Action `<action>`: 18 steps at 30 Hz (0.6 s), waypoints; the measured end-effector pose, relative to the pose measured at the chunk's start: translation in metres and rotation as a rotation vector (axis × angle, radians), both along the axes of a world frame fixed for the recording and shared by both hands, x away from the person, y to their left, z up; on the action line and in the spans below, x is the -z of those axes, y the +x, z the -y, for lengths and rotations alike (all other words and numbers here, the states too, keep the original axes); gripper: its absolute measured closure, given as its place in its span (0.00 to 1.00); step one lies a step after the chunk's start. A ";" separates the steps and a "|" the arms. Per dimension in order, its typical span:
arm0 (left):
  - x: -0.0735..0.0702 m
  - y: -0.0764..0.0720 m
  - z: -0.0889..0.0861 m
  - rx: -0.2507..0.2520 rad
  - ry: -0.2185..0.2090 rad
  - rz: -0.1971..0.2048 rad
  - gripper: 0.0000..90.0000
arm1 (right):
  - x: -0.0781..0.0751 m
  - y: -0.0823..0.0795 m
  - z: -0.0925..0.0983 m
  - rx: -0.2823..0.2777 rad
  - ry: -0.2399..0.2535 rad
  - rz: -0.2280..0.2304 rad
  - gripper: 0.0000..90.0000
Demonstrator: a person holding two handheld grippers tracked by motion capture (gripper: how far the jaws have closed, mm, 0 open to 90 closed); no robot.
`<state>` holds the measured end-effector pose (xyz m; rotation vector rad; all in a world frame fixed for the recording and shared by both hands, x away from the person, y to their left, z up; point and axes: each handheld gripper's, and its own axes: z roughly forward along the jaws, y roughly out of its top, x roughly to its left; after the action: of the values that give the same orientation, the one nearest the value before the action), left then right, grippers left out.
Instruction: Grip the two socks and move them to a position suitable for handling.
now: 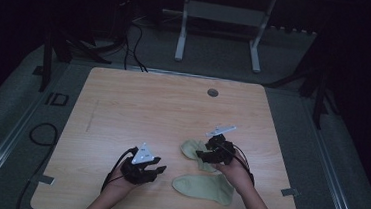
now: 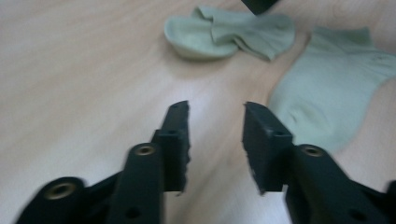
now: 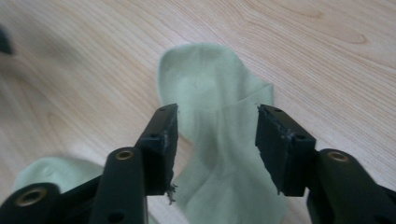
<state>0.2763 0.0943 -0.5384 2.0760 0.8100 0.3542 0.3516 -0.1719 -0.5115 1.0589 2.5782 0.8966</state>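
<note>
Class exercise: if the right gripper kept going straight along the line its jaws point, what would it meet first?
Most likely the folded green sock: the open right gripper frames it straight ahead, with wooden table beneath. Remaining gap is unclear.

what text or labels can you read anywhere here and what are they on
"ID": dark letters, as best they read, on the grey floor left of the table.
No print is visible on either sock, the left tool or the right tool.

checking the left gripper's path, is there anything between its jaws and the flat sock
Nothing: in the left gripper view only bare wooden table separates the open left gripper from the flat sock.
</note>
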 end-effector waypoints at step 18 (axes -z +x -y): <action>0.005 0.071 0.084 0.037 0.200 0.017 0.97 | 0.037 -0.014 -0.002 -0.033 -0.078 -0.016 0.58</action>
<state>0.3469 0.0099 -0.5433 2.2665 0.7509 0.4481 0.3377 -0.1697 -0.5480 1.0083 2.6280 0.7907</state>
